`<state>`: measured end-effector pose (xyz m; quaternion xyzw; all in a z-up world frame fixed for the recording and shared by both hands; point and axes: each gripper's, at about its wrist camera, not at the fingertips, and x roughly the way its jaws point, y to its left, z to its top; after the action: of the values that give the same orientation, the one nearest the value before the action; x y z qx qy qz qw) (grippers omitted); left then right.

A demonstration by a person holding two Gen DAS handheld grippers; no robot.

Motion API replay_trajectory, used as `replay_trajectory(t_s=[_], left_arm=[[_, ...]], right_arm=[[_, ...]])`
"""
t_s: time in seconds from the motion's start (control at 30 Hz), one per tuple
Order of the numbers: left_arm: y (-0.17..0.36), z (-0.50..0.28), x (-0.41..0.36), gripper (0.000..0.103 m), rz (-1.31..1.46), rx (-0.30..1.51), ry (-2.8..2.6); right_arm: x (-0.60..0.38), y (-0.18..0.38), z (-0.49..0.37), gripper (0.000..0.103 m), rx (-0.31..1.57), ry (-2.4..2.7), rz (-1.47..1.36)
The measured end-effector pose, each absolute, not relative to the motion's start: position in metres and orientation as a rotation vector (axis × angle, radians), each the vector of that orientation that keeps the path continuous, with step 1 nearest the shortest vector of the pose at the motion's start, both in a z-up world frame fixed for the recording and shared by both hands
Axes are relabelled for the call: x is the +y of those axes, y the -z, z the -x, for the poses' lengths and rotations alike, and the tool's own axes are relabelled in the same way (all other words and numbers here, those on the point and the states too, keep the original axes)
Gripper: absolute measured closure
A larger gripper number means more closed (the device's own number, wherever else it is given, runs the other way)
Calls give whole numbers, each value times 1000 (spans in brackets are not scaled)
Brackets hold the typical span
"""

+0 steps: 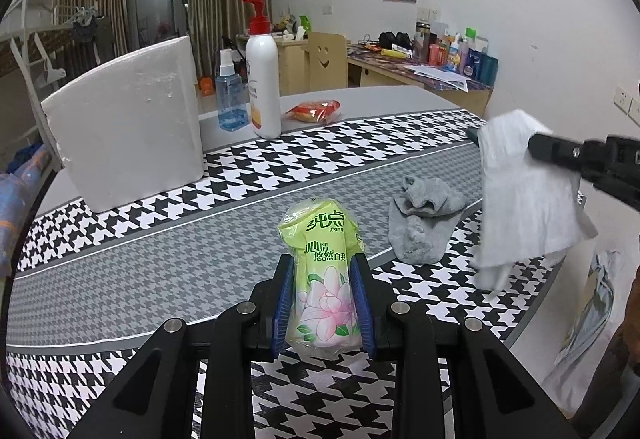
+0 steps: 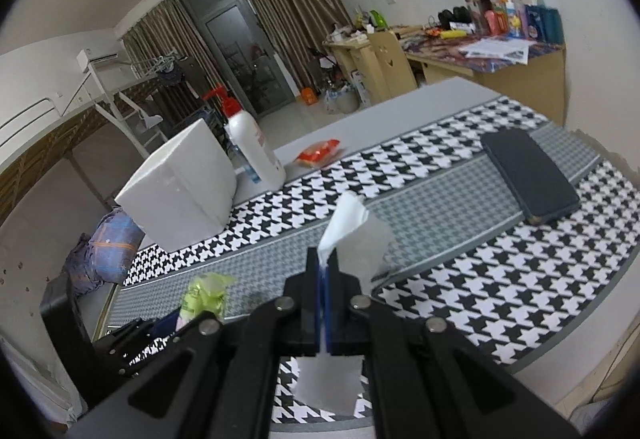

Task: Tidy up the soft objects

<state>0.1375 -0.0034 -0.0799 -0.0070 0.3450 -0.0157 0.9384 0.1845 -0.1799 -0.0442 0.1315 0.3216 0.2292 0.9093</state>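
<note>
My left gripper [image 1: 323,303] is shut on a green tissue pack [image 1: 320,239] with a pink flower print, its blue pads pressing both sides just above the mat. A crumpled grey sock [image 1: 424,223] lies on the mat to its right. Further right hangs a white cloth [image 1: 524,195], lifted off the table by my right gripper [image 1: 534,147]. In the right wrist view that gripper [image 2: 323,271] is shut on the white cloth [image 2: 344,219], which sticks up past the pads and drapes below. The tissue pack [image 2: 204,295] and left gripper [image 2: 160,323] show at lower left.
A houndstooth mat [image 1: 160,259] covers the grey table. A white foam block [image 1: 128,119] stands at the back left, with a blue spray bottle [image 1: 230,95], a white pump bottle [image 1: 262,79] and a red snack packet [image 1: 314,111] behind. A black case [image 2: 528,175] lies far right.
</note>
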Motion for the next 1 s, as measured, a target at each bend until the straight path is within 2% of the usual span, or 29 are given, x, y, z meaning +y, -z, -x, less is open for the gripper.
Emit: replay_trajectory(t_s=[0.37,0.67,0.9,1.0], left_arm=[[78,-135,0,72,23,695,28],[73,-134,-1,72,18,678,30],[72,-134,-1,72,20,679,23],[73,-132,-1,72,21,679,27]], right_arm=[[-167,36,-173,100,582,-496,-154],[-168,17,-162,100,438,-483,-122],[-161,26,-164,100,435,-419,-62],[-157,39,-173,100,493,-390,-34]])
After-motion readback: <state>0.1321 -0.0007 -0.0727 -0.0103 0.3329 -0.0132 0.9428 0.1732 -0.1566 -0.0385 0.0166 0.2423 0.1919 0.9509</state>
